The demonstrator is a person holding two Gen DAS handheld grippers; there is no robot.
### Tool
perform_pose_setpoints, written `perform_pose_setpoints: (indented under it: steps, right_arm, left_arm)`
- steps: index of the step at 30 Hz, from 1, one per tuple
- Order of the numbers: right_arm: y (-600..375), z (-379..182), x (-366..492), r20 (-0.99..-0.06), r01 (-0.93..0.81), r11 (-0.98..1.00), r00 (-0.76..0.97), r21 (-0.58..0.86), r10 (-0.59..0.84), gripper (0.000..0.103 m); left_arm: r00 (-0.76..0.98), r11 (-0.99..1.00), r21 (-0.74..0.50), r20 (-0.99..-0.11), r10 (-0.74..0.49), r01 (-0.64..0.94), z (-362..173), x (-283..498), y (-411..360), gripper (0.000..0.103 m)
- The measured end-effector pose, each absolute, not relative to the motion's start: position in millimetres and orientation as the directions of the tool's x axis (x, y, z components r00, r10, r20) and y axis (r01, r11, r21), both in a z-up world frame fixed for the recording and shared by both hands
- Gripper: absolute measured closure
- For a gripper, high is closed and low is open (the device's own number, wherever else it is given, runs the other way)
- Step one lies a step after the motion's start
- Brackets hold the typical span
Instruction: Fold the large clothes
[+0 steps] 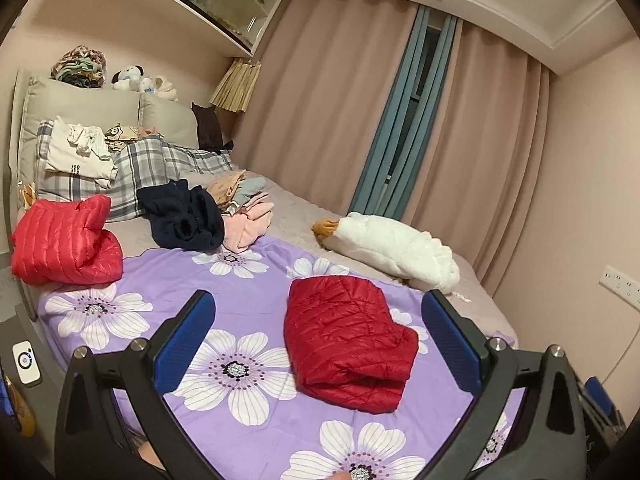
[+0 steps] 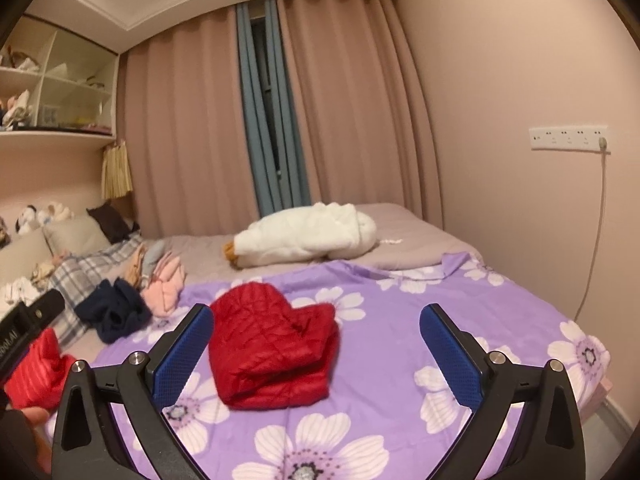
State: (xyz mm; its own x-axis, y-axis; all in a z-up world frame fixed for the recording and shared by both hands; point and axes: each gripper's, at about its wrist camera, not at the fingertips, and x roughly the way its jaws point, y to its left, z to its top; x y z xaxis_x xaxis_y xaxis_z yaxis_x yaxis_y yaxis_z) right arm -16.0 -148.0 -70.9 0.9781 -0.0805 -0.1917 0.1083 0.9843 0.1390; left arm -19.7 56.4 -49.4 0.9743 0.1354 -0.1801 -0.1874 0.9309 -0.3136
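Blue-padded, my right tool (image 2: 316,356) and left tool (image 1: 318,344) both gape wide, gripping nothing; between them the red quilted jacket (image 2: 274,356) lies folded on the purple floral sheet (image 2: 400,360), apparently finished and let go.

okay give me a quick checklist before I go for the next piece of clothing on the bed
1. Left gripper open, nothing between its pads: ok.
2. Right gripper open, nothing between its pads: ok.
3. Dark red puffer jacket folded, lying free on the purple floral sheet: ok.
4. Folding space on the sheet clear: not ok, the folded jacket sits in its middle.
5. Next garment within view: ok, navy garment lies crumpled beside the pink clothes pile.
6. Bright red puffer jacket neatly folded: cannot tell.
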Motion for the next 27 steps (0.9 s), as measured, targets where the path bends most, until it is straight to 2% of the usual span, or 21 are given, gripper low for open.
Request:
perform_pose_setpoints:
  steps: [15,27]
  right_arm:
    - [-158,-70,-16,-0.198,0.162,0.98,0.971,0.118,-0.136,0.001]
    - [-156,-72,-13,-0.22,0.164,0.979,0.966,0.123,-0.134,0.001]
  left_arm:
    - [0.971,0.929,-0.337,-0.228,0.078,-0.153,-49,-17,52,0.0]
    - [0.965,0.926,-0.317,-0.227,0.133,-0.202,-50,-16,54,0.0]
